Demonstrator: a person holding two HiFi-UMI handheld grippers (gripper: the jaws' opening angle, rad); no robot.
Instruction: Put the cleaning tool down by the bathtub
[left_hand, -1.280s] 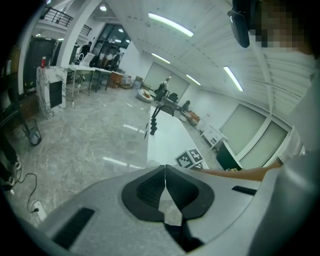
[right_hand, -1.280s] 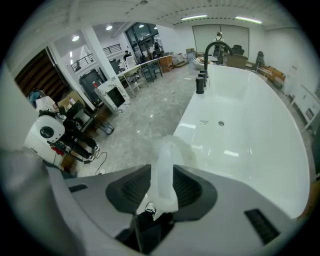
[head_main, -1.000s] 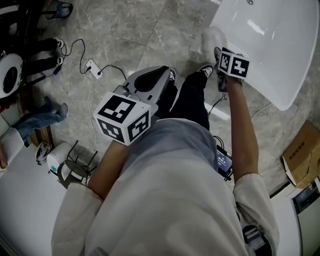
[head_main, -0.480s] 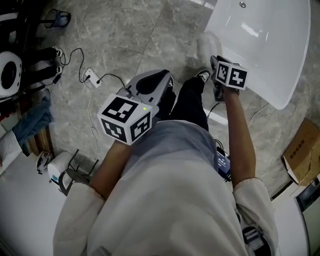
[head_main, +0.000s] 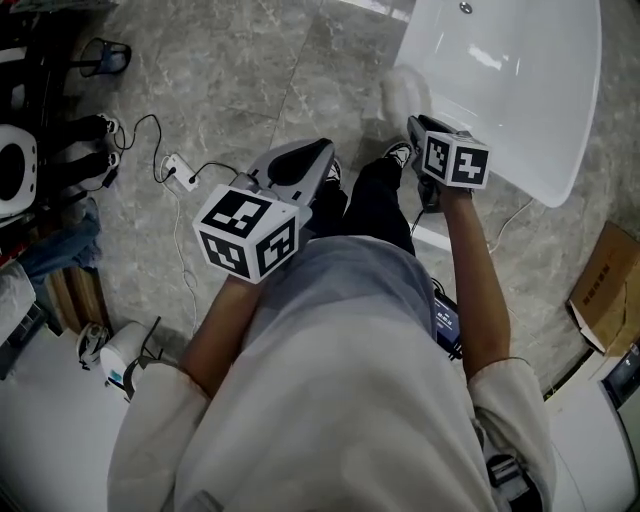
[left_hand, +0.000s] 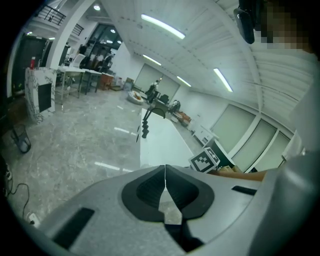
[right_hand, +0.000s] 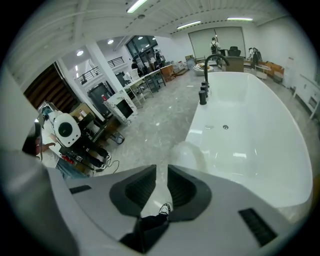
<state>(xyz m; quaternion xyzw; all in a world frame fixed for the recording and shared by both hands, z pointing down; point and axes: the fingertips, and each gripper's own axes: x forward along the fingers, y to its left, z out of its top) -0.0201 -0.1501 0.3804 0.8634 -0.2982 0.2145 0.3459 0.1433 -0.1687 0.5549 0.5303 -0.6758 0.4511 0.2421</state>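
Note:
The cleaning tool (head_main: 405, 92), a white fluffy head, rests on the floor against the white bathtub (head_main: 520, 90). My right gripper (head_main: 418, 128) hangs just short of it; its jaws are closing with nothing between them. In the right gripper view the tool (right_hand: 189, 152) lies beyond the right gripper (right_hand: 161, 170), apart from the pads, and only floor and a shoe show through the gap. The bathtub (right_hand: 250, 125) runs along the right of it. My left gripper (head_main: 322, 152) is held in front of the person's body. In its own view the left gripper (left_hand: 165, 167) is shut and empty.
A power strip with a cable (head_main: 175, 172) lies on the grey stone floor at the left, near a round white device (head_main: 12, 170). A cardboard box (head_main: 610, 290) sits at the right edge. The person's shoe (head_main: 400, 152) stands beside the tub. A dark faucet (right_hand: 212, 60) rises at the tub's far end.
The head view has swung, so the tub and tool sit higher and further left. My right gripper has drawn slightly back from the white tool, which stays by the tub.

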